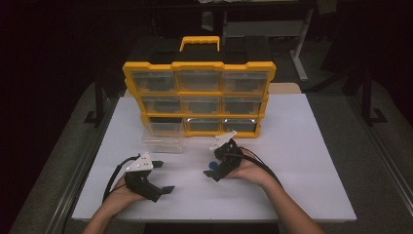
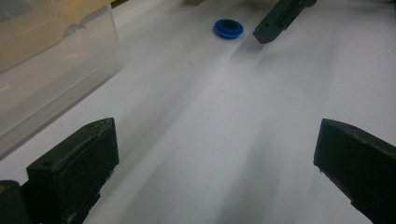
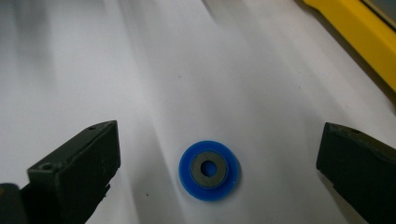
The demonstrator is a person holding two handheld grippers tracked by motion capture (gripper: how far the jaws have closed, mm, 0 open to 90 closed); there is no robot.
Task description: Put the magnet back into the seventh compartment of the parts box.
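A small blue disc (image 3: 209,170) with a grey ring in its middle lies flat on the white table (image 1: 302,161). My right gripper (image 3: 219,138) is open, its jaws wide on either side of the disc and not touching it. From above, the disc (image 1: 213,166) peeks out beside the right gripper (image 1: 213,165). My left gripper (image 1: 163,176) rests open and empty at the front left. Its own view looks across the table to the disc (image 2: 228,28) and one jaw of the right gripper (image 2: 280,18).
A yellow organizer (image 1: 198,97) with clear drawers and a handle stands at the back of the table. Its lower-left slot is vacant, and a clear drawer (image 1: 164,138) sits on the table before it, close to the left gripper's side (image 2: 46,56). Dark floor surrounds the table.
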